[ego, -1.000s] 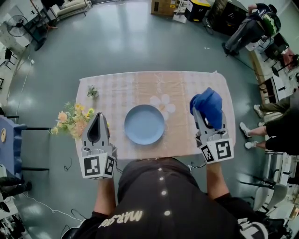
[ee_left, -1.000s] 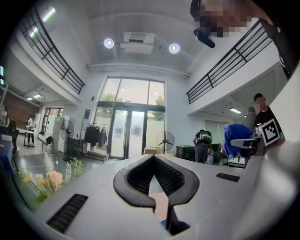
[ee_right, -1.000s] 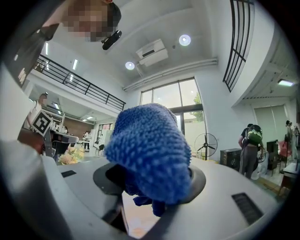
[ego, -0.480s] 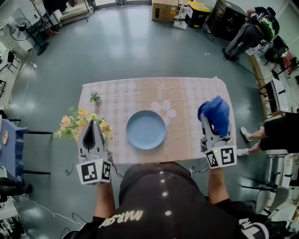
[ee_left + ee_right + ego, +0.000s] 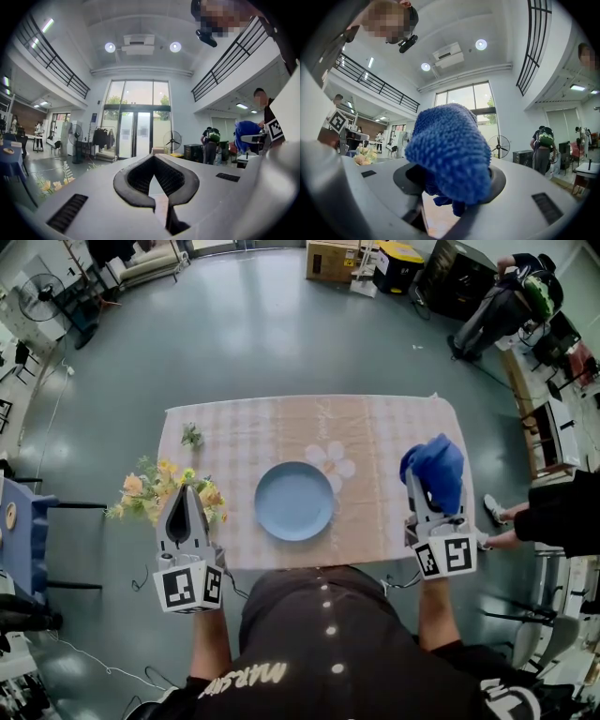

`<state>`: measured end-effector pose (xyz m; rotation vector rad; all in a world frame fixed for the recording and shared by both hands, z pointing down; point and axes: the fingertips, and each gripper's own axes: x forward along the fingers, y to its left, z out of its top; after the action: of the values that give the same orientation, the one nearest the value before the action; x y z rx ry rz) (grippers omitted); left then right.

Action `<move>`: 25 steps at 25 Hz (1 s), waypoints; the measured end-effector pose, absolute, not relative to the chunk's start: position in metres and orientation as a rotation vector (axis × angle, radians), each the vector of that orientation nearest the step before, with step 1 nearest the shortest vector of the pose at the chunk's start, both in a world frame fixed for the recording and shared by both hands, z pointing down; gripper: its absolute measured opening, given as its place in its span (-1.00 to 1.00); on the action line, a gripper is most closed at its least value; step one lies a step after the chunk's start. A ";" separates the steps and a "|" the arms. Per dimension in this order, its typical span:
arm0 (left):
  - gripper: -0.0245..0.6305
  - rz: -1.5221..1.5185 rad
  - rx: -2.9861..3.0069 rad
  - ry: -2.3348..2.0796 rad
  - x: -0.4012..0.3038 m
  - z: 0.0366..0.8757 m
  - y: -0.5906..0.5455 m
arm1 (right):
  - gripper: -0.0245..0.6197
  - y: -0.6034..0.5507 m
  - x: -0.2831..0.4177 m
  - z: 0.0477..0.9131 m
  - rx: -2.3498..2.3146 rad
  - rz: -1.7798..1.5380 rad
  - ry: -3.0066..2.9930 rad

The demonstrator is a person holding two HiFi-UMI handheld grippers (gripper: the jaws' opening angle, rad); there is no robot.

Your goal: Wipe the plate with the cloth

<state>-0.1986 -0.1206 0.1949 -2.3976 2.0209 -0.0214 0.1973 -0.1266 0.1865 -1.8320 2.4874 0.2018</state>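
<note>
A round blue plate [image 5: 294,501] lies empty at the middle of the checked table [image 5: 244,427], near its front edge. My right gripper [image 5: 427,486] hovers over the table's right end, shut on a bunched blue cloth [image 5: 435,468] that bulges up over the jaws; the cloth [image 5: 450,150] fills the right gripper view. My left gripper [image 5: 184,493] is held level over the table's left front corner, well left of the plate, and is shut with nothing in it. In the left gripper view its jaws [image 5: 153,158] meet at the tips.
A bunch of yellow and orange flowers [image 5: 155,488] stands just left of the left gripper. A small green sprig [image 5: 191,436] lies at the back left, and a pale flower-shaped mat [image 5: 331,459] lies behind the plate. People and equipment stand at the right [image 5: 562,512].
My left gripper has drifted slightly back and left, away from the plate and toward the flowers. The right gripper has kept the cloth and barely moved.
</note>
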 end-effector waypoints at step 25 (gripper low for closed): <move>-0.87 -0.054 -2.427 1.991 -0.186 0.202 -0.133 | -0.32 -0.137 0.187 0.194 -1.825 0.183 2.500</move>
<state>-0.1864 -0.1330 0.2023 -2.4271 1.9909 -0.0543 0.1868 -0.1367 0.1940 -1.8254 2.4998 0.1830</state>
